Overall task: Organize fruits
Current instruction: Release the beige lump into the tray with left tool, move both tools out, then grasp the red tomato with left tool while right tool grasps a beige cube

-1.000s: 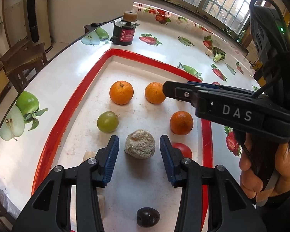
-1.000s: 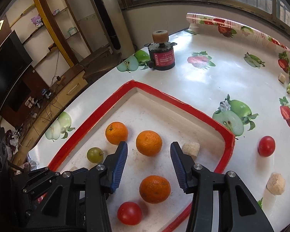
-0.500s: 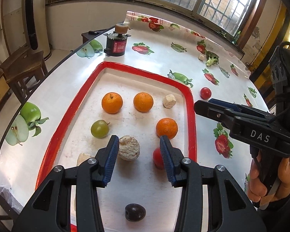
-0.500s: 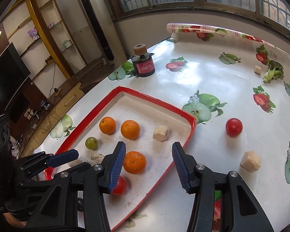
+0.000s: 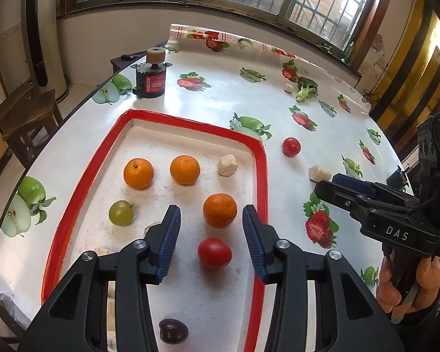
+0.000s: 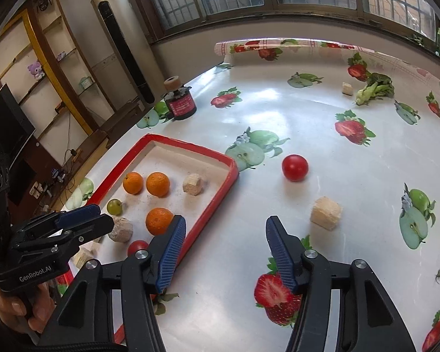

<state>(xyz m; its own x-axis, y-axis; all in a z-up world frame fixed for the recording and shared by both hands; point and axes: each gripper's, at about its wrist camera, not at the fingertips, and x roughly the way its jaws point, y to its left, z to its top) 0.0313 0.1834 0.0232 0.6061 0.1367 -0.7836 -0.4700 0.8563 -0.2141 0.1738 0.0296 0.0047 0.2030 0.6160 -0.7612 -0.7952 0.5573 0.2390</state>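
On the tray: three oranges, red tomato, green grape.
At 12 o'clock of right gripper: loose tomato on tablecloth.
Right gripper: jaws just opening, empty.
Left gripper: spread, nothing pinched.

Both grippers, left and right, are black with blue ribbed pads, silver screws; white lettering marks each body.
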